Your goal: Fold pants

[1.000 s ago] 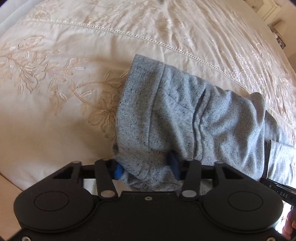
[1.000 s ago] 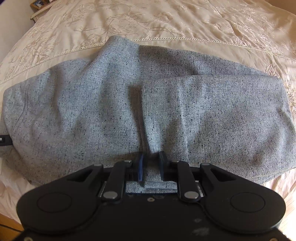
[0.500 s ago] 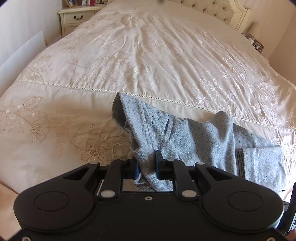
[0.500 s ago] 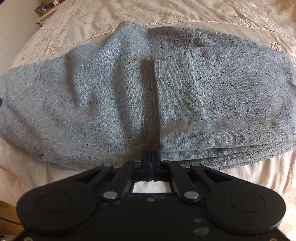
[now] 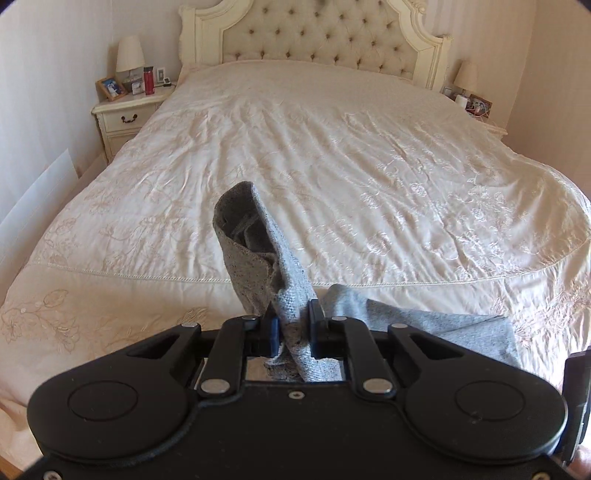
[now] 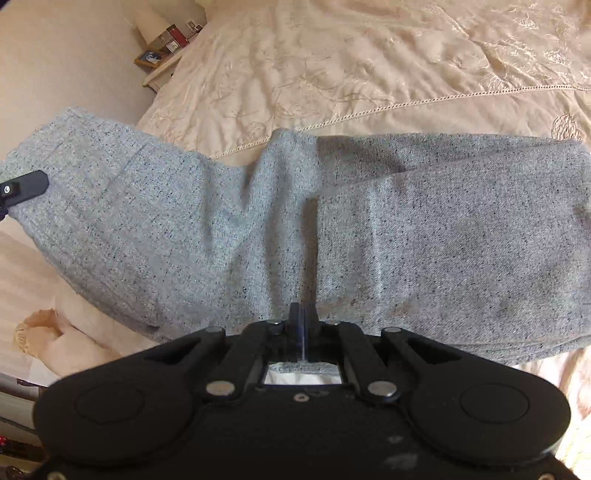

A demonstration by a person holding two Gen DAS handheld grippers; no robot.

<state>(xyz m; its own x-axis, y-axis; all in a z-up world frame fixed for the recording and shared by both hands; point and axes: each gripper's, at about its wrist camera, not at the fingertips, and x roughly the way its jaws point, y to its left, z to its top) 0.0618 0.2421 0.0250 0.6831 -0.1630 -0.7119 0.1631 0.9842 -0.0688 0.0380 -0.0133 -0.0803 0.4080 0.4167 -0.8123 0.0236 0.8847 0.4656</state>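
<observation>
Grey flecked pants [image 6: 332,229] lie across the foot end of the bed [image 5: 332,155], on the near side of the lace seam in the cream cover, partly folded: one layer doubled over on the side away from the nightstand [image 5: 125,110].

Left gripper [image 5: 293,328]: clenched on one end of the pants. The cloth is bunched between the two fingers [image 5: 271,330], pads pressing on it from both sides. Beyond the fingertips the held end stands up off the bed, curled into a loose tube with its open mouth facing the headboard [image 5: 314,33]. From the grip the rest of the fabric trails down and away from the nightstand onto the cover.

Right gripper [image 6: 303,321]: fingers pressed together at the near edge of the pants, at the seam where the doubled layer begins. Fabric shows directly behind and below the tips. Whether any cloth is pinched between the pads cannot be told; no gap is visible.

In the right view the end of the pants nearest the nightstand hangs raised above the bed's edge, with the left gripper's finger showing against it.
</observation>
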